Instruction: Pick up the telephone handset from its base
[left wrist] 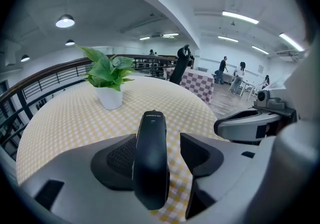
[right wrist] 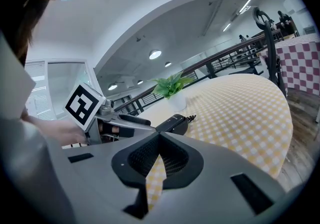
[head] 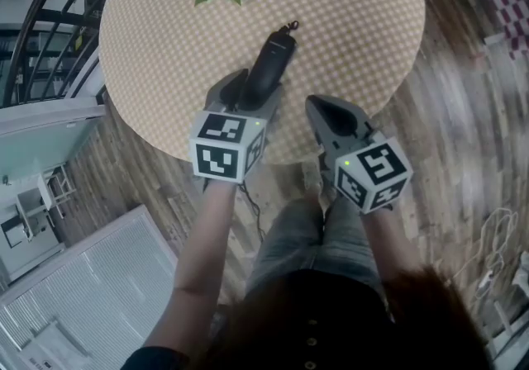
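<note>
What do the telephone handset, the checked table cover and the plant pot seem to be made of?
The telephone handset: black plastic, smooth, soft sheen. The table cover: probably cloth or vinyl, matte yellow-white checks. The plant pot: white, smooth; ceramic or plastic, unclear.

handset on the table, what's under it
The checked tablecloth shows all around the handset, and no base shows. What lies directly beneath is covered by the handset itself.

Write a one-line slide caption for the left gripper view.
Left gripper, jaws open, with a black handset between them on the checked table, plant behind.
</note>
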Demonstrator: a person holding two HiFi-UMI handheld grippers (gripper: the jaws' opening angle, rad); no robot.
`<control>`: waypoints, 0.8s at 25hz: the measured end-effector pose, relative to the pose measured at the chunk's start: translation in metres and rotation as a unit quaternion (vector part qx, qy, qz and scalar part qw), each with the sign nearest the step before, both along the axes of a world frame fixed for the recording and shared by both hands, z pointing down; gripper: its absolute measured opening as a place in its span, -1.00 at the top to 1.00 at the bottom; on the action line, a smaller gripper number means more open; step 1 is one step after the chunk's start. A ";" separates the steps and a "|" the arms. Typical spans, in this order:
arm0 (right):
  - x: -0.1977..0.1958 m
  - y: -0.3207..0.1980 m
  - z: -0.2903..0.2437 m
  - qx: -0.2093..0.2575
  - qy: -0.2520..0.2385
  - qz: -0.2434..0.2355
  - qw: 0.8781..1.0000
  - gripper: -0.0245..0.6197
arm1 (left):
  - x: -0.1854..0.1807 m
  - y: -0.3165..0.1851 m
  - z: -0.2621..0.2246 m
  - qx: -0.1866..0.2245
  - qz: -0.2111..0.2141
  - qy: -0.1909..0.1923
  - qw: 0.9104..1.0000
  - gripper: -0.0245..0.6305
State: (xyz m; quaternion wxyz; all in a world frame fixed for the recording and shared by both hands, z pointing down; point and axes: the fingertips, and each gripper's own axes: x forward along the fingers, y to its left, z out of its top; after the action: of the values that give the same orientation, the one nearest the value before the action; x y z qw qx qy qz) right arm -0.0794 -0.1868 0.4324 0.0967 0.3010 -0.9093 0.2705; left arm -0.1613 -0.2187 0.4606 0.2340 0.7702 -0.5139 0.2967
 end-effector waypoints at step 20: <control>-0.007 -0.011 0.017 -0.021 0.005 -0.006 1.000 0.90 | -0.007 -0.022 0.033 -0.051 0.009 -0.010 0.999 0.09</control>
State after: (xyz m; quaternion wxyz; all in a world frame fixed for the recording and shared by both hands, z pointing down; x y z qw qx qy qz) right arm -0.0864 -0.1982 0.4496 0.1089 0.2949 -0.9047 0.2876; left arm -0.1682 -0.2406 0.4931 0.2648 0.7588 -0.4938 0.3321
